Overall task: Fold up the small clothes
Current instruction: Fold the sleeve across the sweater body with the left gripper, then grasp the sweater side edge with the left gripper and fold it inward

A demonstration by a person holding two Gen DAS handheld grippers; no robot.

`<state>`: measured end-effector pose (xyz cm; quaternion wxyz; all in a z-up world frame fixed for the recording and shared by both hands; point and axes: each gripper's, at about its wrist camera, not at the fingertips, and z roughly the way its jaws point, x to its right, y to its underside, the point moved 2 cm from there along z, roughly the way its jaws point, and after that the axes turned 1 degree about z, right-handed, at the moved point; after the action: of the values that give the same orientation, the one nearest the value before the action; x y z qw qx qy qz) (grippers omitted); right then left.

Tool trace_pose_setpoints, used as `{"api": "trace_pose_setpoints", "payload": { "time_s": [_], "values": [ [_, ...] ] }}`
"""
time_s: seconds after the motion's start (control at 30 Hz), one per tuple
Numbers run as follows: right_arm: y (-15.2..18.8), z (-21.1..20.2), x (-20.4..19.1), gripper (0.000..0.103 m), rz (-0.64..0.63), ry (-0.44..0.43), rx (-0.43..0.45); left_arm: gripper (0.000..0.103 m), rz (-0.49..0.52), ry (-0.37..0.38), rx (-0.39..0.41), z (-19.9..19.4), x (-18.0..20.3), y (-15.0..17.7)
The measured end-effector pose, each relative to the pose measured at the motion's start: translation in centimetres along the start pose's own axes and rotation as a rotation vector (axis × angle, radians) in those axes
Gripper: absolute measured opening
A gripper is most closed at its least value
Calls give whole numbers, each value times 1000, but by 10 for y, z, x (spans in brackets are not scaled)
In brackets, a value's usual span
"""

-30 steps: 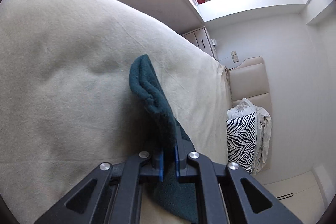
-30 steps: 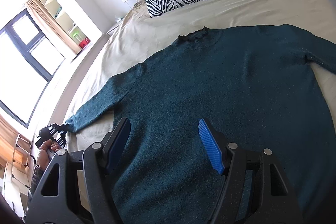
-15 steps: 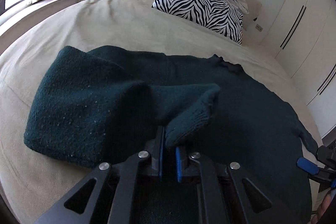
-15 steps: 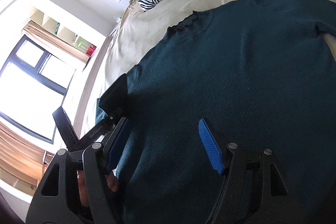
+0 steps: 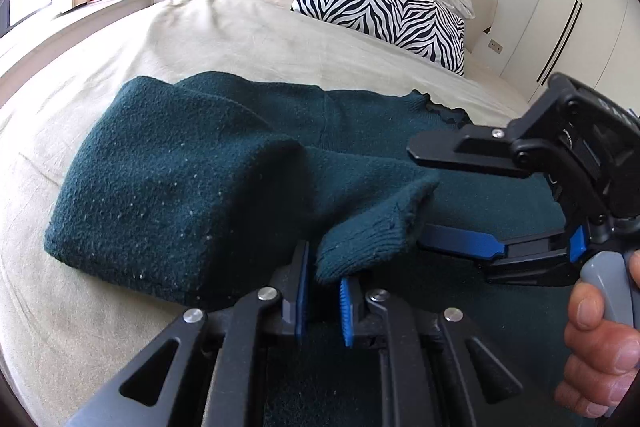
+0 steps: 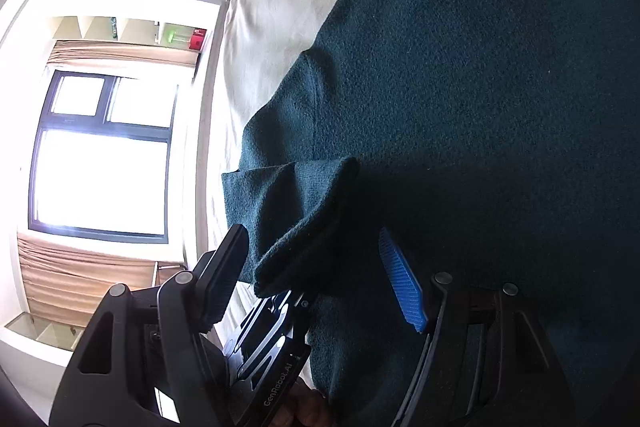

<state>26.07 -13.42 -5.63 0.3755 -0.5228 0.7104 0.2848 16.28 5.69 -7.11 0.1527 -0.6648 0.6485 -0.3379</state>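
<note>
While the left gripper has just been easing apart, the sleeve cuff sits loose between its pads. Lay it flat on the sweater. The right gripper stands wide apart, seemingly around the cuff.

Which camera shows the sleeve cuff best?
The left wrist view: the cuff is lit, ribbing visible, between the left gripper's parted jaws. The right wrist view shows it shadowed, edge-on.
</note>
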Motion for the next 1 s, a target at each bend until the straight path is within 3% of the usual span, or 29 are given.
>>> {"api": "trace_pose_setpoints", "payload": {
  "time_s": [0.07,0.1,0.13,0.17,0.2,0.3,0.33,0.37,0.43,0.7,0.87,1.0],
  "values": [
    [-5,12,-2,54,-16,11,-6,20,-3,9,3,-1,-1,1],
    [-7,19,-6,35,-50,30,-17,22,-4,15,6,0,-1,1],
    [-7,26,-12,23,-93,62,-26,24,-4,18,6,0,0,0],
    [-4,30,-17,20,-143,101,-24,26,-6,21,7,-1,0,0],
    [-3,33,-23,10,-193,140,-18,28,-9,28,9,-2,-1,1],
    [-3,27,-33,7,-264,193,22,49,-24,51,33,-10,-2,-1],
    [-7,20,-36,7,-286,219,51,67,-36,45,49,-15,-4,-1],
    [-12,13,-39,7,-303,243,83,79,-52,44,66,-21,-6,-3],
    [-24,-4,-40,7,-314,284,142,84,-96,58,92,-32,-12,-5],
    [-69,-89,1,7,-248,430,304,81,-323,125,54,-44,-51,-3],
    [-79,-120,39,7,-203,462,322,50,-357,132,73,-46,-68,-10],
    [-76,-139,64,7,-166,462,338,43,-341,126,86,-44,-74,-25]
  ]
}}
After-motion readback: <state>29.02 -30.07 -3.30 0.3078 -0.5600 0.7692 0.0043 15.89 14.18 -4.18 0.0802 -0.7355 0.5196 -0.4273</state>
